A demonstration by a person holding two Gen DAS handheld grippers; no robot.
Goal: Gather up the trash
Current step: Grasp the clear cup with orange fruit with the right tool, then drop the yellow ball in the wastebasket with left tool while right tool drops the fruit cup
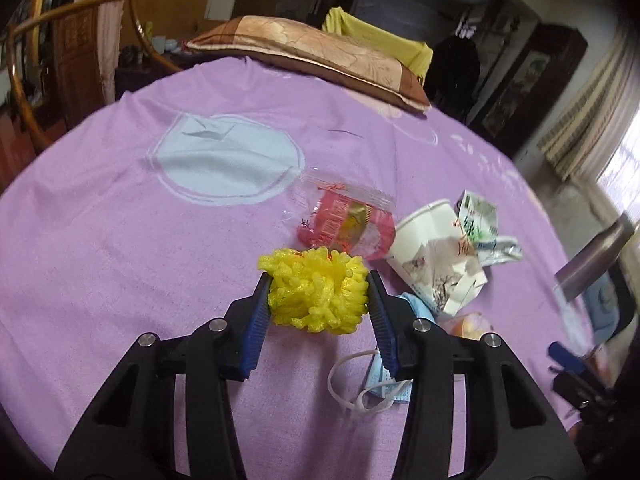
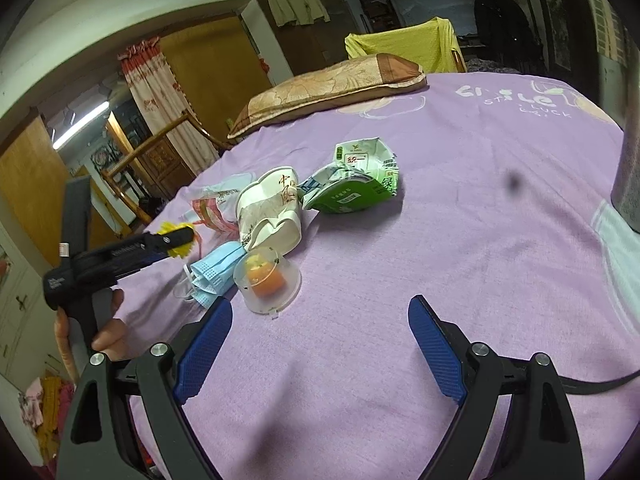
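Two grippers over a purple bedsheet [image 1: 120,240] strewn with rubbish. Left gripper [image 1: 318,300] clamped on a yellow foam fruit net [image 1: 312,294], blue pads pressing both flanks of the ball. Seen from the right wrist view, same net [image 2: 178,248] pinched at the tool's tip, just above the sheet. Right gripper [image 2: 320,348] spread wide, nothing between its pads, hanging over bare cloth in front of the pile.

Best handling, by judgement: squeeze kept gentle and steady, since springy foam can pop out sideways under too hard a pinch; lift straight up, clear of the red plastic packet [image 1: 344,220] just behind the net, before swinging away. Care also around the blue face mask [image 1: 394,380] lying under the tool's right finger, ear loop [image 1: 348,384] trailing loose and easy to snag. No bin or bag recognisable in either view.

Still lying on the sheet: crushed paper cup [image 2: 272,208], green-and-white carton [image 2: 360,176] beside it, clear plastic dome [image 2: 266,280] with something orange inside.

Soft, wrinkled surface, printed with a pale oval patch [image 1: 228,160]. Brown patterned pillow [image 1: 320,56] at the far edge, yellow cloth [image 2: 408,40] draped behind it. Dim, cluttered room: wooden chair [image 1: 60,40], curtains, dark cabinet, daylight from a window on the right of the left wrist view.
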